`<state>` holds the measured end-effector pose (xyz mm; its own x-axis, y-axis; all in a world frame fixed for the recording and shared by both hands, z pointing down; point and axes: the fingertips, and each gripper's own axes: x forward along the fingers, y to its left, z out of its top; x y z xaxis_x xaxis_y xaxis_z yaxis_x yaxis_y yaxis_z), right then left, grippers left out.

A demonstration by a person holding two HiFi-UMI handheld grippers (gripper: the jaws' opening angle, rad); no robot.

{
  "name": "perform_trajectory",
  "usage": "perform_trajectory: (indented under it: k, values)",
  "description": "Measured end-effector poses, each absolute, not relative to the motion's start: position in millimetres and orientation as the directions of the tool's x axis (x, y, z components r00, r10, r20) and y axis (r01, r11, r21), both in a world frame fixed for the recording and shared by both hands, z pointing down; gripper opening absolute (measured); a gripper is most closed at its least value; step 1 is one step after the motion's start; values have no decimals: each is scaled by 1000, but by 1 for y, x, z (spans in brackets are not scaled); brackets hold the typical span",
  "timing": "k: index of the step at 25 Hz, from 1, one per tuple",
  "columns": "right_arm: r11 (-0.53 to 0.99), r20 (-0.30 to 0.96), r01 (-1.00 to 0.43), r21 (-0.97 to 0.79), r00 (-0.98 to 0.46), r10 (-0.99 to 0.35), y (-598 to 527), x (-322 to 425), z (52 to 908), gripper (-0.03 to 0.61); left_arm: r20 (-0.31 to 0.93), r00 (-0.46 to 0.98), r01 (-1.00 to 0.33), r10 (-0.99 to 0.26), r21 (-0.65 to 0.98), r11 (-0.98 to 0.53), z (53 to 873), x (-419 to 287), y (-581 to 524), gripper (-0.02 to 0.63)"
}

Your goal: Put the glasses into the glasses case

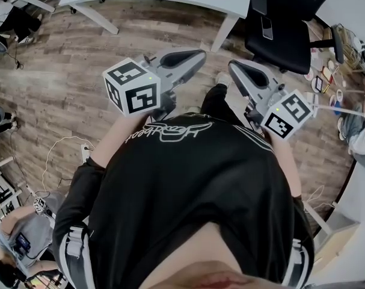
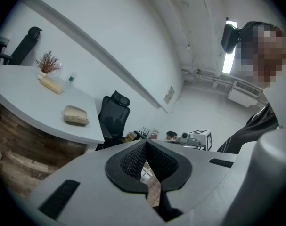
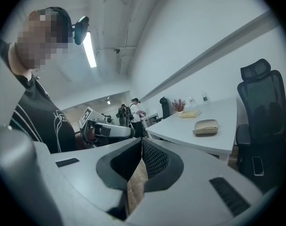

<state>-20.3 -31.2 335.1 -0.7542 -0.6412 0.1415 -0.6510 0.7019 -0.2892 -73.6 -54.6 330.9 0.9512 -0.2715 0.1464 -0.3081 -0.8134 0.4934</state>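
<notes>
Both the left gripper [image 2: 145,143] and right gripper [image 3: 142,143] had their jaws closed on nothing, well clear of the worktop [image 3: 224,111]. The glasses case [image 3: 205,126] lay there at twelve o'clock, apparently shut. No glasses showed, so they could be inside it or somewhere out of view, and the step stayed unsettled.

Up ahead and left of the left claw [image 2: 145,144], a white worktop [image 2: 34,102] curves away. At its far end there's a dried plant [image 2: 47,61] in a small vase, a clear bottle [image 2: 71,78] just beside it, and a long beige item [image 2: 52,84] lying flat in front. Dead ahead of that claw, a black chair [image 2: 113,117] sits at the worktop's near end. Wood floor [image 2: 20,168] low on the left. Over to the right claw [image 3: 142,140]: the chair is off to its right, with a phone [image 3: 257,165] on the seat. A strip light [image 3: 90,49] glows high and left, and people [image 3: 128,109] stand far ahead.
</notes>
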Motion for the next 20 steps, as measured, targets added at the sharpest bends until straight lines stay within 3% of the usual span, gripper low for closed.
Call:
perform_trajectory:
  k: [20]
  values:
    - [715,158,-631,-302,-772,-615,-45,-17,349,11,162,947,-321,-278,537,-780,347,-69,-62,6]
